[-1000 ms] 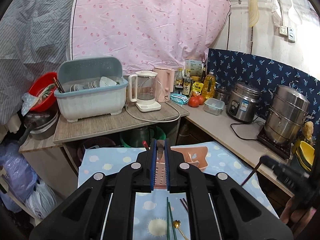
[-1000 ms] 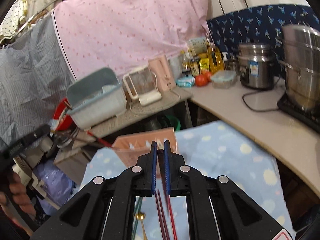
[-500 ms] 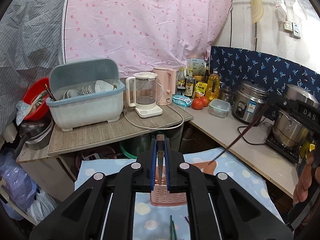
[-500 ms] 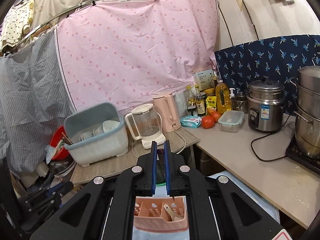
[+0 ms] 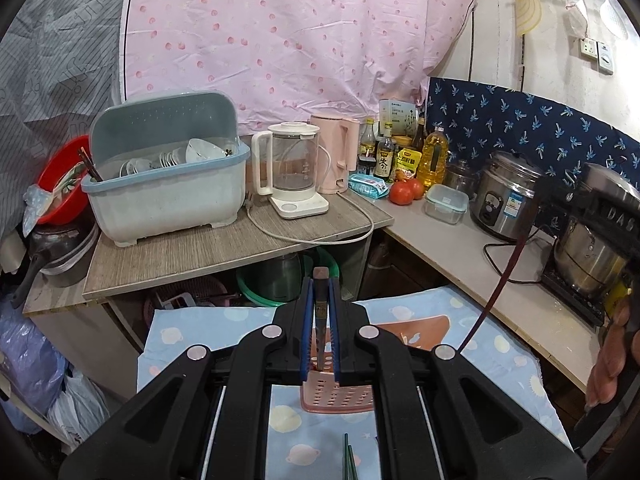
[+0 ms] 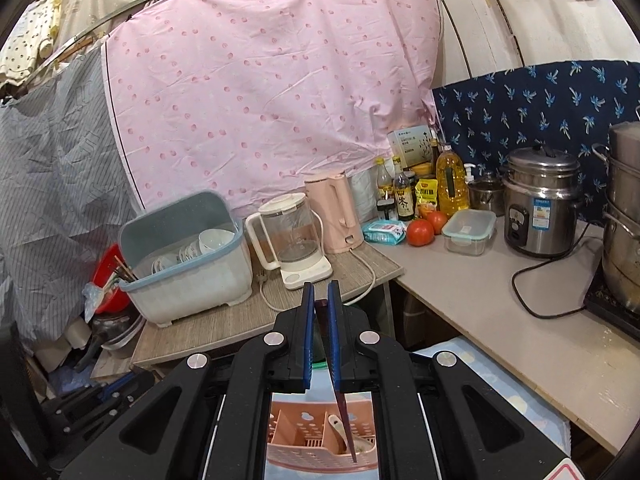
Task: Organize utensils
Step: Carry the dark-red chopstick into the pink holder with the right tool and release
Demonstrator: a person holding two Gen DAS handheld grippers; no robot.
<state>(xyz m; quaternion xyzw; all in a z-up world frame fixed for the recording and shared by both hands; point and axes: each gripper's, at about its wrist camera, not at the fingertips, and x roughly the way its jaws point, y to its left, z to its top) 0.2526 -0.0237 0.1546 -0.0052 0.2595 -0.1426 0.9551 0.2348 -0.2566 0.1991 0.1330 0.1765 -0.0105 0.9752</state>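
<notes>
A pink perforated utensil holder [image 5: 338,394] stands on the blue spotted cloth [image 5: 500,344]; it also shows in the right wrist view [image 6: 312,440] with a pale spoon [image 6: 340,430] inside. My left gripper [image 5: 320,292] is shut on a dark chopstick [image 5: 320,312] held upright over the holder. My right gripper [image 6: 320,300] is shut on a dark red chopstick [image 6: 344,412] whose tip points down into the holder. The right gripper and its chopstick [image 5: 496,292] show at the right of the left wrist view. Green chopsticks [image 5: 349,460] lie on the cloth.
A wooden shelf [image 5: 224,248] behind holds a dish rack [image 5: 164,184], a glass kettle [image 5: 294,172] and a pink kettle [image 5: 336,152]. The counter [image 6: 500,300] at right carries bottles, tomatoes [image 6: 420,232], a food box, a rice cooker [image 6: 540,204] and a steamer pot [image 5: 592,256].
Both grippers have risen and tilted up with their chopsticks. The right chopstick's tip now hangs inside the pink holder. The loose red chopsticks on the cloth are out of view.
</notes>
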